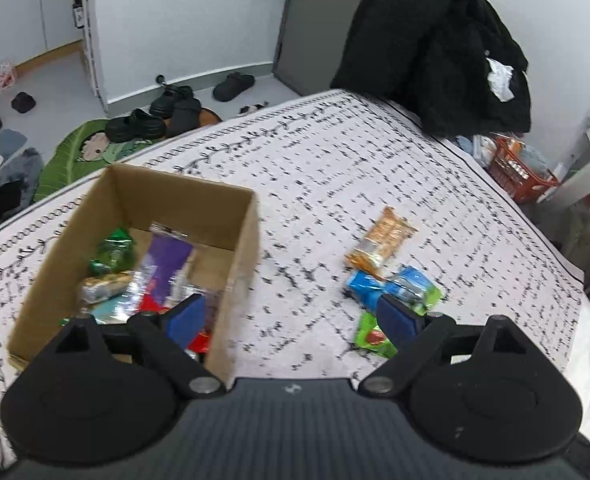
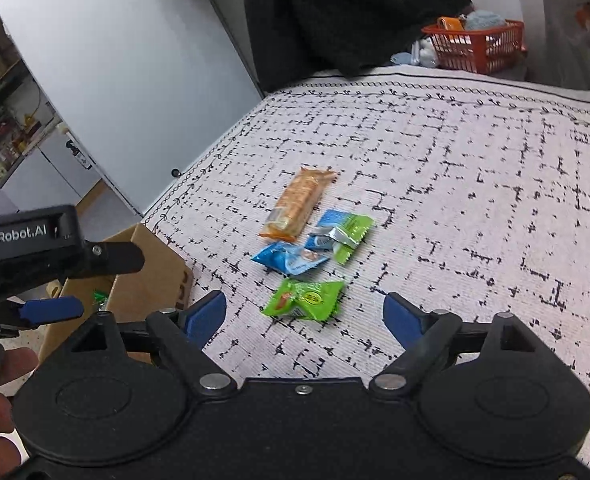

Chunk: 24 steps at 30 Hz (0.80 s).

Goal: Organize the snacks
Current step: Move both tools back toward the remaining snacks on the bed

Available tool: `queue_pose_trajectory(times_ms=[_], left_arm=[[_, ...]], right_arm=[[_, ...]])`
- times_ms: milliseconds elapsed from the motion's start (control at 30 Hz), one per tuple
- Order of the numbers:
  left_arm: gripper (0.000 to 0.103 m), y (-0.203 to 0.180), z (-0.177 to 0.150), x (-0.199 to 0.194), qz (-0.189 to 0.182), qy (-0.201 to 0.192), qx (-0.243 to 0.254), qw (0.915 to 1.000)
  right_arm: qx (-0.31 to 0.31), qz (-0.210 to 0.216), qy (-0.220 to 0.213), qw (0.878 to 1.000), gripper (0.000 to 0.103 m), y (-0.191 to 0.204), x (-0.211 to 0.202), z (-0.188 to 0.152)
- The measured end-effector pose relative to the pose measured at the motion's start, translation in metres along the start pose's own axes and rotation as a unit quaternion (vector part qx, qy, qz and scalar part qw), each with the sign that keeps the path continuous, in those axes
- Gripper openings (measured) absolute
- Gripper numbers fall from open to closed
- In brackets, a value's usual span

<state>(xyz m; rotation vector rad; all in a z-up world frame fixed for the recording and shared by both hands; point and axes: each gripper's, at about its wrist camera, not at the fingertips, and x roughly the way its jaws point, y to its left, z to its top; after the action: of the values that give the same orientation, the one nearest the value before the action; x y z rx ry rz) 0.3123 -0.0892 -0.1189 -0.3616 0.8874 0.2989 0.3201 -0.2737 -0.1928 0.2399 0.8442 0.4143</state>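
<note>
A cardboard box [image 1: 239, 240] holds several snack packets, among them a green one [image 1: 113, 250] and a purple one [image 1: 167, 264]. It also shows in the right wrist view [image 2: 151, 276]. On the cloth lie an orange bar [image 2: 297, 204], a blue packet [image 2: 289, 258], a blue-and-green packet [image 2: 345, 232] and a green packet [image 2: 307, 298]. My left gripper [image 1: 291, 316] is open and empty, over the box's right wall. My right gripper [image 2: 305, 314] is open and empty, just short of the green packet. The left gripper shows at the left of the right wrist view [image 2: 51, 308].
The table carries a white cloth with black marks [image 2: 475, 200]. A black garment [image 1: 435, 48] hangs at the far edge. An orange basket [image 2: 475, 46] stands behind the table. Shoes [image 1: 155, 116] and a leaf-shaped mat lie on the floor to the left.
</note>
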Motion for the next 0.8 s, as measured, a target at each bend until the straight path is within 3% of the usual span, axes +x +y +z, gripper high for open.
queue_pose_trajectory(times_ms=[267,533,600,700,800], left_arm=[[0.091,-0.012,-0.005,0.018,-0.03,0.012,-0.002,0.9995],[0.091,-0.016,-0.006,0.046,-0.048,0.032,-0.008,0.9983],[0.091,-0.017,-0.006,0.052,-0.049,0.031,-0.011,0.9983],[0.089,-0.019,-0.005,0.06,-0.058,0.03,-0.009,0.9978],[0.084,-0.022,-0.006,0.067,-0.06,0.027,-0.001,0.9978]], right_arm=[[0.008,-0.008,0.014,1.0,0.1,-0.011,0.012,-0.004],[-0.034,-0.027,0.009,0.999,0.1,-0.011,0.025,-0.003],[-0.041,-0.031,0.012,0.999,0.098,-0.01,0.03,-0.003],[-0.039,-0.027,0.026,0.999,0.084,-0.011,0.042,-0.003],[-0.038,-0.028,0.038,0.998,0.077,-0.011,0.053,-0.003]])
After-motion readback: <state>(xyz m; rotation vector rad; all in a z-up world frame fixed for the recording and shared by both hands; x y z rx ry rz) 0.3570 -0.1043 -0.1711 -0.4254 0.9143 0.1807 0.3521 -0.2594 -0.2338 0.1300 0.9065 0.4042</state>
